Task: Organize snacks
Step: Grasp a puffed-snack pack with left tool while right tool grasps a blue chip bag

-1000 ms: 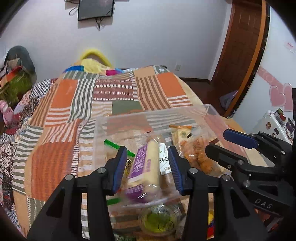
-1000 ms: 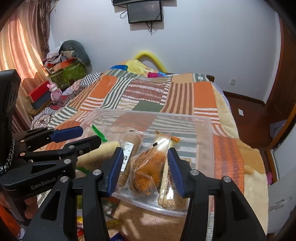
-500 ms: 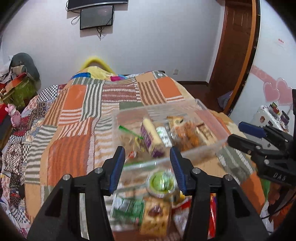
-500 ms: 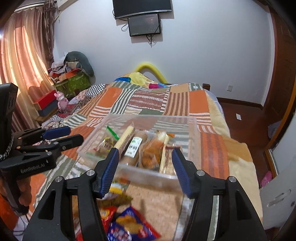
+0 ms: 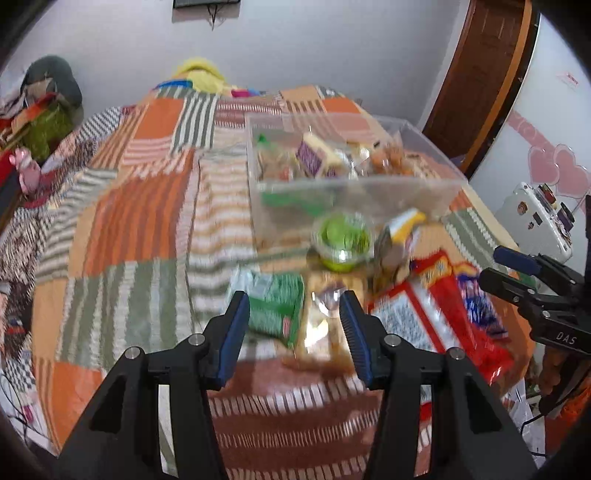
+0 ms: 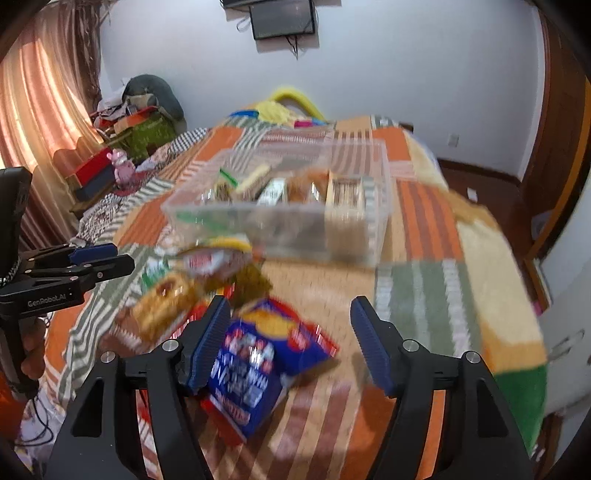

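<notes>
A clear plastic bin [image 5: 436, 192] [image 6: 380, 206] holding several wrapped snacks sits on the patchwork bed. Loose snacks lie in front of it: a green cup [image 5: 341, 240], a green packet [image 5: 275, 308], a tan pastry pack [image 5: 327, 325], a red bag [image 5: 439, 302] and a blue chip bag [image 6: 258, 354]. My left gripper [image 5: 293, 332] is open and empty above the green packet and pastry pack. My right gripper [image 6: 290, 339] is open and empty above the blue chip bag. Each gripper shows at the side of the other's view.
The patchwork quilt [image 5: 129, 206] covers the bed. A wooden door [image 5: 484, 74] is at the right. Cluttered boxes and a pink toy [image 6: 122, 168] stand at the left by the curtain. A TV [image 6: 282, 16] hangs on the far wall.
Both grippers pulled back from the bin, leaving the purple and orange snacks inside it. They now hover, open, over the loose snacks in front of the bin.
</notes>
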Motion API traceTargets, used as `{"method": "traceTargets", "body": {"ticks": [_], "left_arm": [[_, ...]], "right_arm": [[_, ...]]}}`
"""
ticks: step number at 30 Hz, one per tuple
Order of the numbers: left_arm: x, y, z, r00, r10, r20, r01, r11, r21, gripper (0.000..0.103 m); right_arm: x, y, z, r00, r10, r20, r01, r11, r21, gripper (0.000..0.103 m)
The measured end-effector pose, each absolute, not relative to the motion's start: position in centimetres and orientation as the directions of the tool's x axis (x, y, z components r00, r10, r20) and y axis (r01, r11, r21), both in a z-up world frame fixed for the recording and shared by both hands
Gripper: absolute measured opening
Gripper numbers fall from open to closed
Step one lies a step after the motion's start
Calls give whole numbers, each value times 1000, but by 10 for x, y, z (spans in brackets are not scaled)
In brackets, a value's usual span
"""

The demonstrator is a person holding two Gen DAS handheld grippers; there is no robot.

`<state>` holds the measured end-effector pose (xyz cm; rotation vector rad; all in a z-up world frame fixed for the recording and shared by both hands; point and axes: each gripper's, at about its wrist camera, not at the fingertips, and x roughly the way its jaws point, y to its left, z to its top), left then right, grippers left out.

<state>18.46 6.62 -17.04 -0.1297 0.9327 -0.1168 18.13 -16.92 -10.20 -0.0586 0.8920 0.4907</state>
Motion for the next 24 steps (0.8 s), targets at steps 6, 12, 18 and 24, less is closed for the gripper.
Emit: {"method": "traceTargets", "body": {"ticks": [6, 12, 18, 24], "left_arm": [[182, 57, -191, 547, -197, -814, 57, 978, -198, 50], [187, 41, -197, 540, -205, -816, 91, 978, -186, 50], [201, 39, -206, 538, -175, -825, 75, 984, -160, 50], [206, 42, -213, 541, -177, -822, 63, 983, -170, 44]], "right_arm": [[181, -163, -119, 472, 394, -788, -416, 888, 195, 73], [186, -154, -124, 463, 393, -794, -418, 887, 195, 77], [191, -155, -131, 450, 406, -795, -400, 888, 227, 80], [192, -158, -136, 431, 426, -796, -396, 881, 258, 79]]}}
